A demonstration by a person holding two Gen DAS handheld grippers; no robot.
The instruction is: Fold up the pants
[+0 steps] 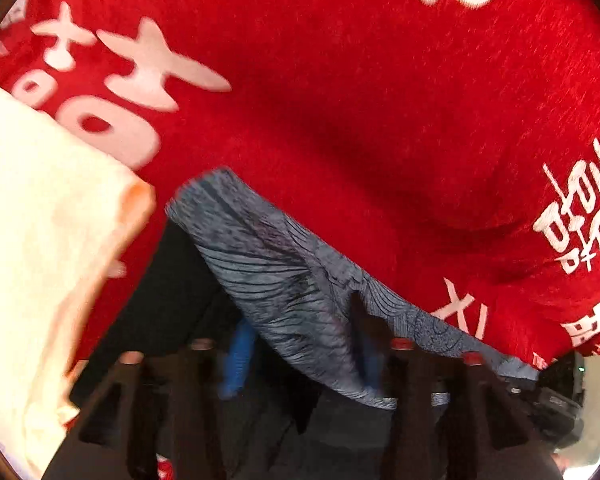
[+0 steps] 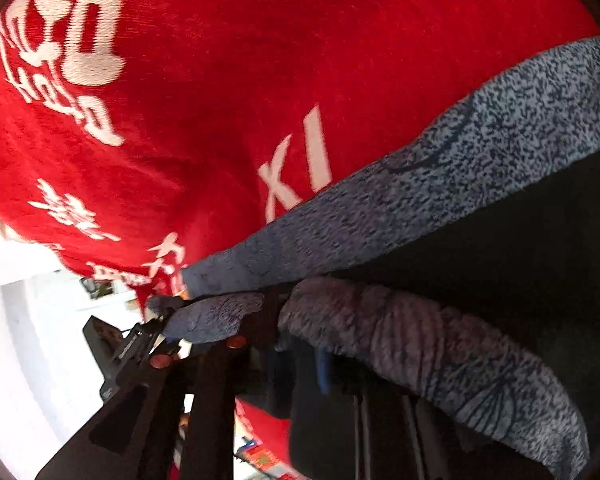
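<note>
Both wrist views are almost filled by a red cloth [image 1: 360, 100] with large white printed characters, a slightly fuzzy knit-looking fabric that bulges in soft folds close to the lenses. In the left wrist view a pale cream cloth [image 1: 40, 240] with an orange-tinted edge hangs across the left side, blurred, in front of the red cloth.

The pants [image 1: 284, 280] are grey-blue with a fine dark speckle and thin dark curved lines, soft and wrinkled. In the left view they hang as a drooping band from the upper middle down to the lower right, over the right half of the tool. The left gripper [image 1: 300, 348] shows dark fingers [image 1: 196, 392] with reddish tips set far apart; cloth drapes over one side, and whether anything is pinched cannot be told.

In the right wrist view the pants [image 2: 420, 184] cross as a wide band against the red cloth, with a second bunched roll lower right. Black fabric [image 2: 520, 248] lies between the two parts. The right gripper [image 2: 198, 350] has its dark fingers [image 2: 212, 392] drawn close, coppery tips nearly meeting, with a bunched end of the pants at the tips. The other black tool [image 2: 116, 352] sits just beside them, against a bright white background [image 2: 28, 340].
</note>
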